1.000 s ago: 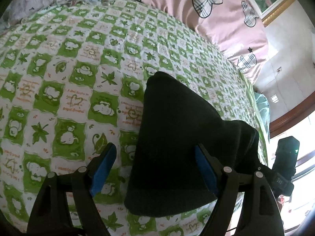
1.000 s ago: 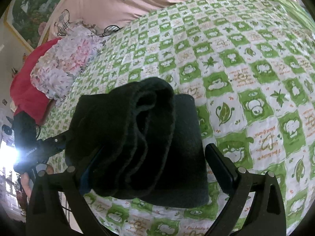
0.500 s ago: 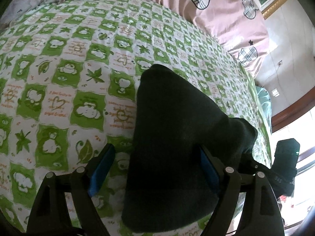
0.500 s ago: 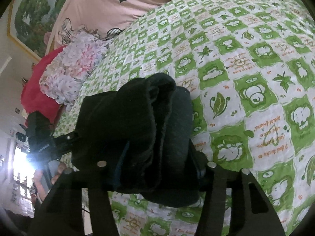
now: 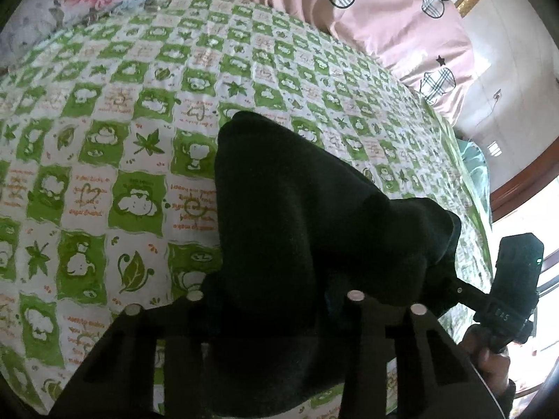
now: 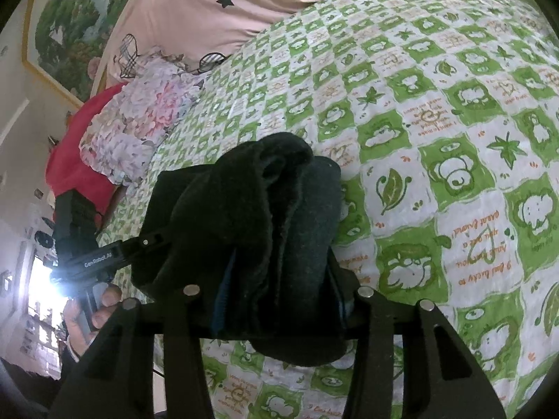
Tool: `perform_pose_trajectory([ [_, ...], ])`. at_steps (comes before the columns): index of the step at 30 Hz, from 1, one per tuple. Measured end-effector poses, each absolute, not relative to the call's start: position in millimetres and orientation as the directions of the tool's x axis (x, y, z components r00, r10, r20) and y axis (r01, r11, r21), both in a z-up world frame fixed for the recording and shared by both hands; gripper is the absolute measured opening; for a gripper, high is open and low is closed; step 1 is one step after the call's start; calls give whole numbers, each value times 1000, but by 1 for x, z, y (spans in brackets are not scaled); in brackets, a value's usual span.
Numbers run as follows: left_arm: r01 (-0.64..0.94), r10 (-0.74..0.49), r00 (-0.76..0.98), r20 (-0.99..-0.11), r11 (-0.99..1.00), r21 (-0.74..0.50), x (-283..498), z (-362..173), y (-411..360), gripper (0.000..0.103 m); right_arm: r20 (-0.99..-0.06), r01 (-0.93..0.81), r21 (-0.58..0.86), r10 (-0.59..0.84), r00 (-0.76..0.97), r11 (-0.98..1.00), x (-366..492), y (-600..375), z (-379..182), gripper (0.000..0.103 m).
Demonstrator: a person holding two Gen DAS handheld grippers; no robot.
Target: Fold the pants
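The black pants (image 5: 300,230) lie folded into a thick bundle on the bed, and both tongs grip it from opposite ends. The left tongs (image 5: 276,300) have their jaws closing on the near end of the bundle, the dark cloth filling the gap between the 2 fingers and hiding their pads. The right tongs (image 6: 279,296) are closing too, pinching several stacked layers of the pants (image 6: 265,223), with a strip of blue pad showing on each side against the cloth.

Beyond and beside both tongs spreads the green and white checked bedsheet (image 5: 115,160). Far ahead of the left tongs a pink quilt (image 5: 394,17) with plaid shapes lies along the head of the bed, and a flowered pillow (image 6: 139,122) sits ahead to the left of the right tongs, with red cloth (image 6: 73,160) behind it. A framed painting (image 6: 66,17) hangs on the wall beyond. The bundle blocks the view of the sheet directly ahead of each pair of tongs.
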State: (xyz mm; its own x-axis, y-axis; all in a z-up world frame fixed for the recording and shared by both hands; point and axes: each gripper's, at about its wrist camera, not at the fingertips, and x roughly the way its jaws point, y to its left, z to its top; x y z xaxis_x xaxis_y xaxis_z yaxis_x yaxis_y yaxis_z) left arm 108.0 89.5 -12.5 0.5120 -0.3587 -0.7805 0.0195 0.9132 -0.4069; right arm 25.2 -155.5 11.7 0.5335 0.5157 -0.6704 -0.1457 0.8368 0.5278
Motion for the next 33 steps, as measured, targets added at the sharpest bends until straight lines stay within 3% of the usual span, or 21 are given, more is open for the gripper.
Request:
perform_pose_trajectory([
  [12, 25, -312, 576, -755, 930, -366, 86, 20, 91, 29, -659, -221, 477, 513, 550, 851, 28, -139, 35, 42],
  [26, -91, -86, 721, -688, 972, -217, 64, 73, 130, 29, -601, -398, 455, 604, 523, 797, 70, -80, 70, 42],
  [33, -151, -23, 741, -671, 968, -199, 63, 82, 155, 29, -597, -465, 425, 627, 501, 777, 92, -47, 80, 42],
])
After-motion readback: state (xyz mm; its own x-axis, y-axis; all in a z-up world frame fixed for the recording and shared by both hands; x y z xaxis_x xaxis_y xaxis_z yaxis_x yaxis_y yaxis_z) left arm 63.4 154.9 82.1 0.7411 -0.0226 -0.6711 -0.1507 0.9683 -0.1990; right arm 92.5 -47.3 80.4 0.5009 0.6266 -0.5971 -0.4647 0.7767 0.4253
